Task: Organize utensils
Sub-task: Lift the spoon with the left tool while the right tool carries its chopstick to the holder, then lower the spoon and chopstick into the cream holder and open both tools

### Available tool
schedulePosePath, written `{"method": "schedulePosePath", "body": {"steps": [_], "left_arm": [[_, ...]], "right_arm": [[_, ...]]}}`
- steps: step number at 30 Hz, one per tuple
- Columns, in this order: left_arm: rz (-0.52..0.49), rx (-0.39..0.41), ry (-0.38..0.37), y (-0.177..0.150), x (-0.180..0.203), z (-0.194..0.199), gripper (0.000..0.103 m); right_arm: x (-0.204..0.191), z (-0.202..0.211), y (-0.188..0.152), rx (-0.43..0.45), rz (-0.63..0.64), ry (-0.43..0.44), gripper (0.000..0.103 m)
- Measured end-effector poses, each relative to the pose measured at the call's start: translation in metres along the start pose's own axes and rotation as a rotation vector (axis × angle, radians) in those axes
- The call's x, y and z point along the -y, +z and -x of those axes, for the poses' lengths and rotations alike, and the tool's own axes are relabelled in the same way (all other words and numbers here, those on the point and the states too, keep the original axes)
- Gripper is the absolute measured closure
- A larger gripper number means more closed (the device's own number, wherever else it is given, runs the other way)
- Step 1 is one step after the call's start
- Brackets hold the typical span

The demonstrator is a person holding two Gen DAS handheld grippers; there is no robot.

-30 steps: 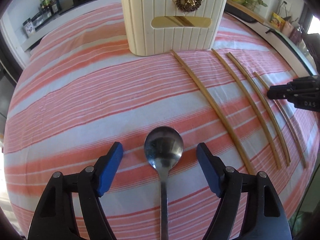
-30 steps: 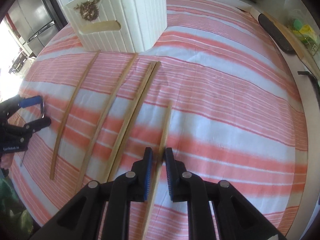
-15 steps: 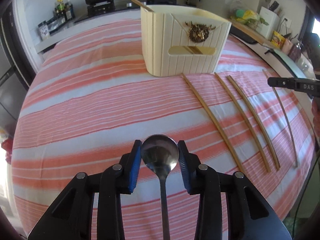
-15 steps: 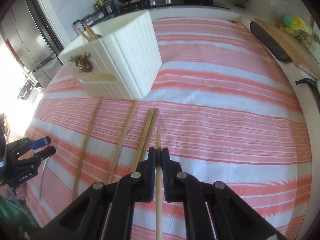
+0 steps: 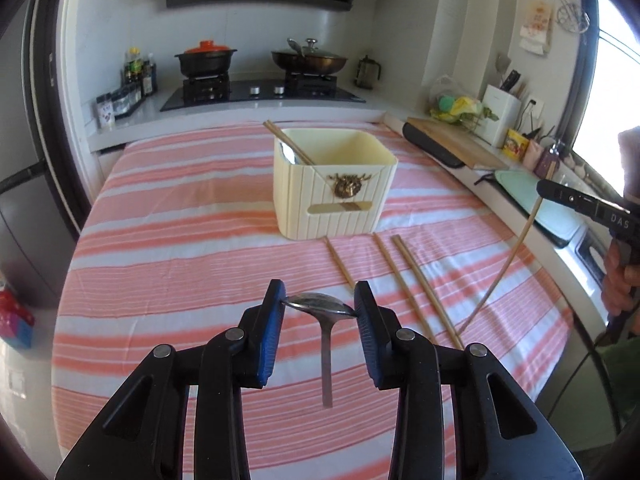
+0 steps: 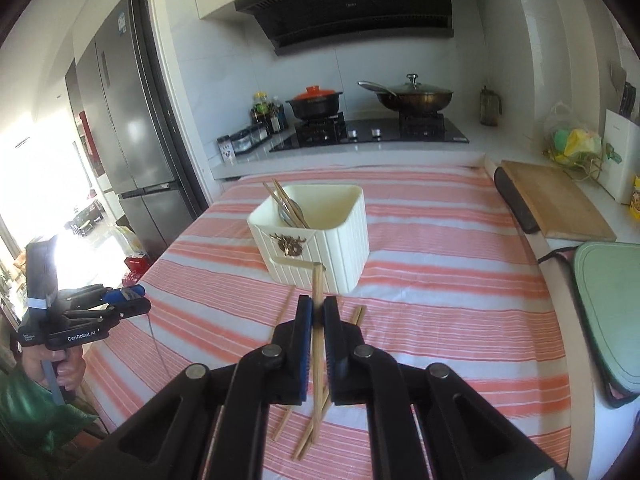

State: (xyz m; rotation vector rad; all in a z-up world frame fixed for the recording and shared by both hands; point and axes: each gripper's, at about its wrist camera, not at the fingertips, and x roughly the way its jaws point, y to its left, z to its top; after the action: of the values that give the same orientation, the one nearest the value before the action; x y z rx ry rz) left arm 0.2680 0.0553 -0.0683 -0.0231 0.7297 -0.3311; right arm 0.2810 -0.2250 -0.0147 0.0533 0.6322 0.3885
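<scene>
My left gripper [image 5: 320,304] is shut on the bowl of a metal spoon [image 5: 326,322], lifted off the striped cloth with its handle hanging down toward me. My right gripper [image 6: 318,310] is shut on a single wooden chopstick [image 6: 317,288], raised above the table; the same chopstick [image 5: 508,256] shows at the right in the left wrist view. Ahead stands a cream ribbed utensil holder [image 5: 332,184] [image 6: 316,240] with chopsticks and a spoon inside it. Three more chopsticks [image 5: 400,276] lie on the cloth in front of the holder.
The table [image 5: 180,240] wears a pink and white striped cloth. Behind it runs a counter with a hob, a black pot [image 5: 206,60] and a wok [image 5: 308,60]. A wooden cutting board [image 6: 556,200] and a green mat [image 6: 608,312] lie along the right edge. A fridge [image 6: 116,128] stands left.
Both grippers closed and rose off the cloth: the left took the spoon by its bowl and lifted it, the right took one chopstick and lifted it. Both cameras now look more level.
</scene>
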Motion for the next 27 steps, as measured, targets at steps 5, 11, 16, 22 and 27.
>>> {"method": "schedulePosePath", "body": {"steps": [5,11,16,22,27], "left_arm": [[0.003,0.03,-0.007,0.01,0.001,0.013,0.068],[0.018,0.037,-0.016,0.02,-0.003,0.019,0.068],[0.008,0.032,-0.007,0.032,-0.01,0.023,0.068],[0.026,0.055,-0.012,0.062,-0.018,0.027,0.068],[0.039,0.138,-0.001,0.11,-0.019,0.034,0.068]], "right_arm": [[-0.014,0.016,0.004,0.061,0.042,-0.014,0.097],[-0.019,0.023,0.017,0.088,0.048,-0.01,0.097],[-0.017,0.024,0.034,0.078,0.073,-0.03,0.097],[-0.011,0.015,0.069,0.076,0.076,-0.054,0.097],[-0.017,0.005,0.109,0.125,0.091,-0.057,0.097]]}}
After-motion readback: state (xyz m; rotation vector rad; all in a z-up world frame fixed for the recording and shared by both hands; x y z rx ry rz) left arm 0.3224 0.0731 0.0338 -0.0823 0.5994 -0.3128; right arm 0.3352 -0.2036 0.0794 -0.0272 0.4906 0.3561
